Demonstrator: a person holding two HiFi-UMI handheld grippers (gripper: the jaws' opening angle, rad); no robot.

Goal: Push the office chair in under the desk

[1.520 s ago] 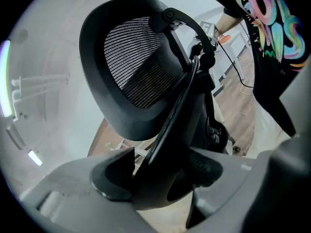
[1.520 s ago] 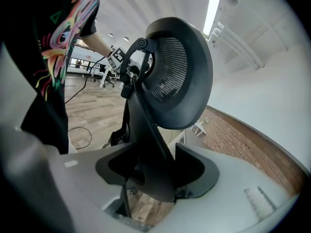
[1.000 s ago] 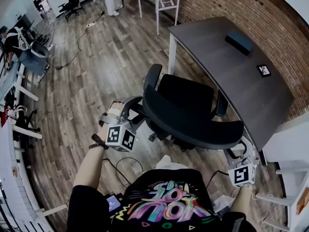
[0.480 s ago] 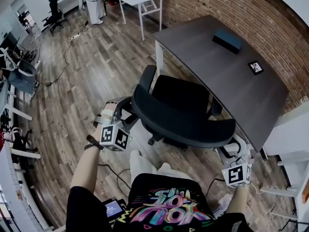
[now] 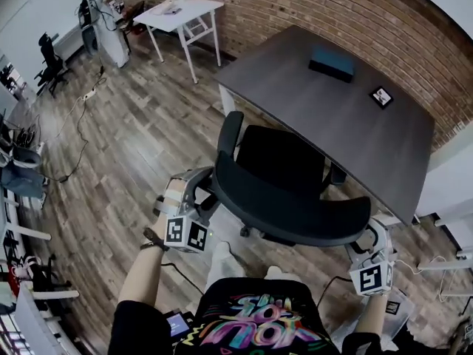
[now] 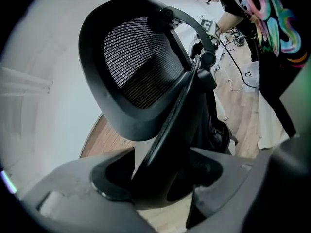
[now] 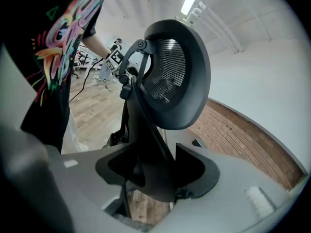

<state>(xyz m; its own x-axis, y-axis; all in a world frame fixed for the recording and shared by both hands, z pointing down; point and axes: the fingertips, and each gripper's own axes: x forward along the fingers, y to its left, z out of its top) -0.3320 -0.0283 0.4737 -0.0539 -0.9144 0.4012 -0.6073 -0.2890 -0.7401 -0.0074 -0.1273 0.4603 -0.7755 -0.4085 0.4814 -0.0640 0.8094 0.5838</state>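
A black office chair stands with its seat against the near edge of the dark grey desk, its curved backrest toward me. My left gripper is shut on the backrest's left edge, and my right gripper is shut on its right edge. In the left gripper view the black frame of the backrest fills the space between the jaws of the left gripper. The right gripper view shows the same: the backrest rises from between the jaws of the right gripper.
On the desk lie a dark box and a small framed square. A brick wall runs behind it. White furniture stands to the right, a white table at the far left, and cables lie on the wood floor.
The chair, with both grippers on its backrest, has moved forward toward the desk, and I have stepped along behind it. Neither grip has changed.
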